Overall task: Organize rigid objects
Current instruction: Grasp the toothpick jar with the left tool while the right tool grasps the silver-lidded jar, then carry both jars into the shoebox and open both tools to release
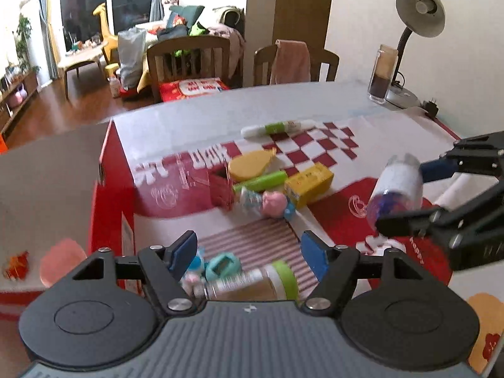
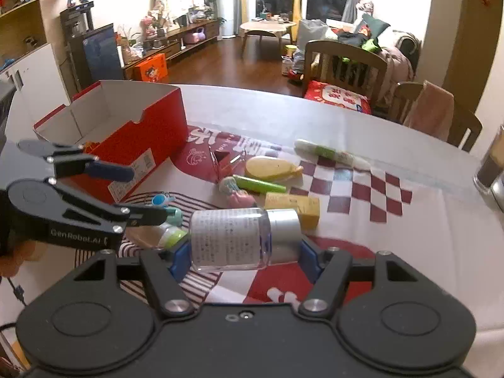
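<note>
Hard to see: The jar with the green lid (image 1: 252, 285) under my left gripper (image 1: 249, 253) is blurry, and the gripper body cuts off its lower side.
Left fingers: Apart. The jar lies below them on the table; I can't see the blue pads (image 1: 184, 253) pressing it.
Right fingers: My right gripper (image 2: 244, 253) is clamped on a clear bottle (image 2: 230, 239), lifted above the cloth.
Bottle: Round, see-through plastic, white label, shiny silver cap.
Box: The red box (image 2: 151, 135) is open cardboard, white inside, at the left.
Pile: A yellow block (image 2: 294, 206), green stick (image 2: 258, 184) and pink toy (image 2: 241, 198) lie close together on the checked cloth (image 2: 371, 195).
</note>
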### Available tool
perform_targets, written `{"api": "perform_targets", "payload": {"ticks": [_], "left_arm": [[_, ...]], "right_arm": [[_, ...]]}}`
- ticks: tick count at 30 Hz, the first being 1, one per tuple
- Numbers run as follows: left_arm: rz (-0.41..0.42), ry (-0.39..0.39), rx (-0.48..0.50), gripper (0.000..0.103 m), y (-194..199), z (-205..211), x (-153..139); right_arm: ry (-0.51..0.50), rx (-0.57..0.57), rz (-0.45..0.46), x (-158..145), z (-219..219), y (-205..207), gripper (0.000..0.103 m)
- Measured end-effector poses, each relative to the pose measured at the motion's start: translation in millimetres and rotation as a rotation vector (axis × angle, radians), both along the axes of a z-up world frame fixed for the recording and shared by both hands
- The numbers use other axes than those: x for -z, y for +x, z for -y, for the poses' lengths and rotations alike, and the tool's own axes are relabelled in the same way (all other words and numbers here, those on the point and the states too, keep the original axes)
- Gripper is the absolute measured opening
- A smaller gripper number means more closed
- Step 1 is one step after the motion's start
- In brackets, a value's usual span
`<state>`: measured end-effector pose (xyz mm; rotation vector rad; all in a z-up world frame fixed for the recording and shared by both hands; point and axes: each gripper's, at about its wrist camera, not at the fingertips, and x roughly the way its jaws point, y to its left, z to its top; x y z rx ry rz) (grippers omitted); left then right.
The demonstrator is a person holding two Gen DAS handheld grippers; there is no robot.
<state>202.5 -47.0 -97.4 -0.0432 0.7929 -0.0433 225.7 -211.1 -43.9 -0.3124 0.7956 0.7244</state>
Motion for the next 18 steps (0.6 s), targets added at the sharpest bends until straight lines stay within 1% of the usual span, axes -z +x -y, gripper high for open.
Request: {"api": "perform_targets", "payload": {"ticks": [1, 2, 6, 9, 11, 15, 18], "left_arm": [[-0.003, -0.003, -0.007, 0.081, -3.0, 0.1, 3.7], [-0.009, -0.008, -0.019, 0.086, -5.6, 0.5, 8.4], [-0.043, -0.035, -0.064, 0.086, -8.4, 4.7, 26.5], [-0.077, -0.001, -0.132, 0.086, -5.0, 13.6, 41.3], [-0.093, 0.006, -0.151, 0.086, -2.9, 19.6, 49.3], [-0.092, 0.064, -0.186, 0.086, 2.8, 31.7, 57.9], [-0.089, 0.063, -0.223, 0.086, 7.2, 31.0, 61.6]], "right_arm": [[-0.001, 0.005, -0.007, 2.1, 1.7, -0.8, 0.067], [0.000, 0.011, -0.013, 4.2, 3.5, -1.8, 0.067], [-0.008, 0.025, -0.031, 10.9, 8.8, -4.4, 0.067], [-0.015, 0.025, -0.033, 12.5, 12.2, -4.7, 0.067], [-0.022, 0.023, -0.031, 14.0, 14.8, -3.9, 0.067], [-0.028, 0.018, -0.040, 18.5, 20.8, -0.9, 0.067], [-0.036, 0.007, -0.044, 21.4, 24.1, 1.2, 0.067]]}}
